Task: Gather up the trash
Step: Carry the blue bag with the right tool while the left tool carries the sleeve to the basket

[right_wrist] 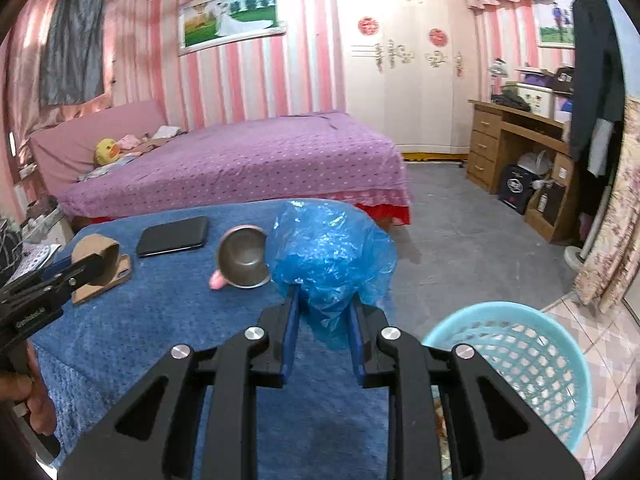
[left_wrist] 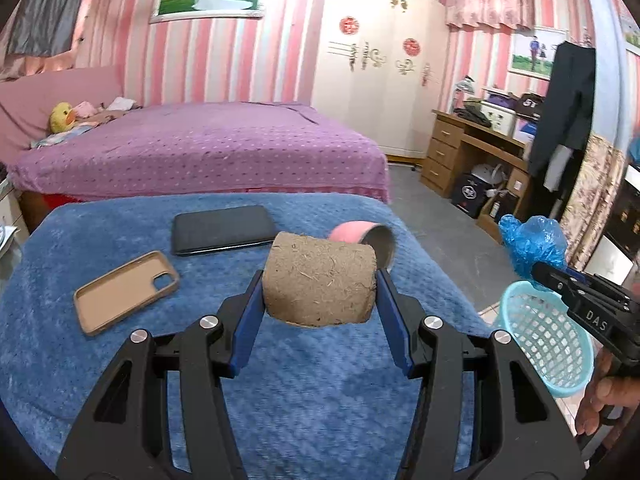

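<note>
My left gripper (left_wrist: 320, 280) is shut on a brown cardboard roll (left_wrist: 320, 280) and holds it above the blue-covered table (left_wrist: 120, 360). The roll also shows in the right wrist view (right_wrist: 98, 258). My right gripper (right_wrist: 322, 300) is shut on a crumpled blue plastic bag (right_wrist: 328, 256), held over the table's right edge. The bag shows in the left wrist view (left_wrist: 530, 242) above the light blue mesh basket (left_wrist: 548, 340). The basket stands on the floor right of the table (right_wrist: 516, 364).
On the table lie a tan phone case (left_wrist: 124, 292), a black phone (left_wrist: 224, 229) and a tipped pink-and-steel cup (right_wrist: 244, 258). A purple bed (left_wrist: 200, 148) stands behind the table. A wooden desk (left_wrist: 472, 152) is at the right.
</note>
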Tool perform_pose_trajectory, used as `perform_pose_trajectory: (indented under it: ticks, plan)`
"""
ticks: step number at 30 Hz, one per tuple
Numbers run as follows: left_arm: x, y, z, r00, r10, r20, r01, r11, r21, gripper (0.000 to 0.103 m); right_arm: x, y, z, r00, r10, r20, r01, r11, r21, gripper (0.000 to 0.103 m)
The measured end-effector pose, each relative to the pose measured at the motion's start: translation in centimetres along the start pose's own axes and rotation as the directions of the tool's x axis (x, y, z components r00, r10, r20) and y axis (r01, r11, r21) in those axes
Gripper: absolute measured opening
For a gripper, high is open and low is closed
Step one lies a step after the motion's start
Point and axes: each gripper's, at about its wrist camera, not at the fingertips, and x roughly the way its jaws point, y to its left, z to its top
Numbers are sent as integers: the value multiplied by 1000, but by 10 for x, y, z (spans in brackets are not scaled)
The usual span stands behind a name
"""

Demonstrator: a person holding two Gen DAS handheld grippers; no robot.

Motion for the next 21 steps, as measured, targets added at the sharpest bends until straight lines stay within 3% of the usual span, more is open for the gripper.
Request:
perform_pose_trajectory:
  ticks: [12,21]
  plan:
    - [-6,-52,-6,998,-66,10,65,996,66,53,-10,-24,-12,999,-48,0,48,999,18,23]
    - [-4,-67,-5,994,-107,9,106,992,68,53,-10,-46,-14,997,-74,-8,74,996,44,23]
